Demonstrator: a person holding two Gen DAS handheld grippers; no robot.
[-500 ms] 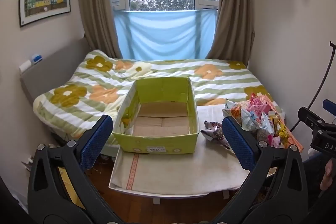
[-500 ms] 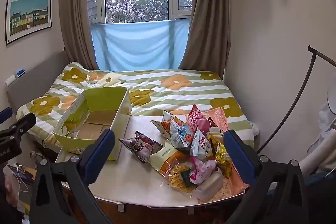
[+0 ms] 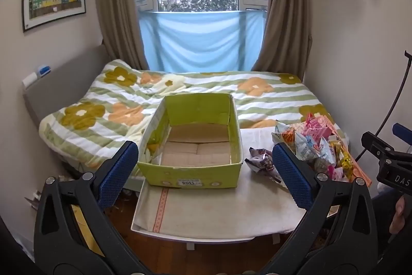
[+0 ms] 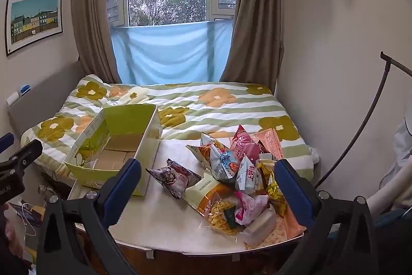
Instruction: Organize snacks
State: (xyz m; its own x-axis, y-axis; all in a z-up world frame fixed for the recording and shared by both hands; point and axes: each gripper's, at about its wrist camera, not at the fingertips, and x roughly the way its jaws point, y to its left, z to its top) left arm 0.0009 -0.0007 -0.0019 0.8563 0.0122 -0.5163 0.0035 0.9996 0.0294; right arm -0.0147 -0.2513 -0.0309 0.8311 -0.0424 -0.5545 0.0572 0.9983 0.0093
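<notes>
An empty green cardboard box [image 3: 195, 146] [image 4: 116, 146] stands on the left part of a white table [image 3: 219, 210] [image 4: 167, 218]. A heap of snack packets [image 4: 244, 177] [image 3: 316, 148] lies on the table's right part, and a dark purple packet [image 4: 172, 175] [image 3: 260, 161] sits apart between heap and box. My left gripper [image 3: 203, 177] hangs open in front of the box, holding nothing. My right gripper [image 4: 208, 187] is open too, above the table's near edge before the heap, with nothing between its blue pads.
A bed with a flowered green-striped cover [image 4: 206, 105] lies behind the table, under a window with brown curtains. A black curved rod [image 4: 360, 125] stands by the right wall. Clutter and cables [image 4: 25, 213] lie on the floor at left. The other gripper's tip [image 3: 386, 164] shows at right.
</notes>
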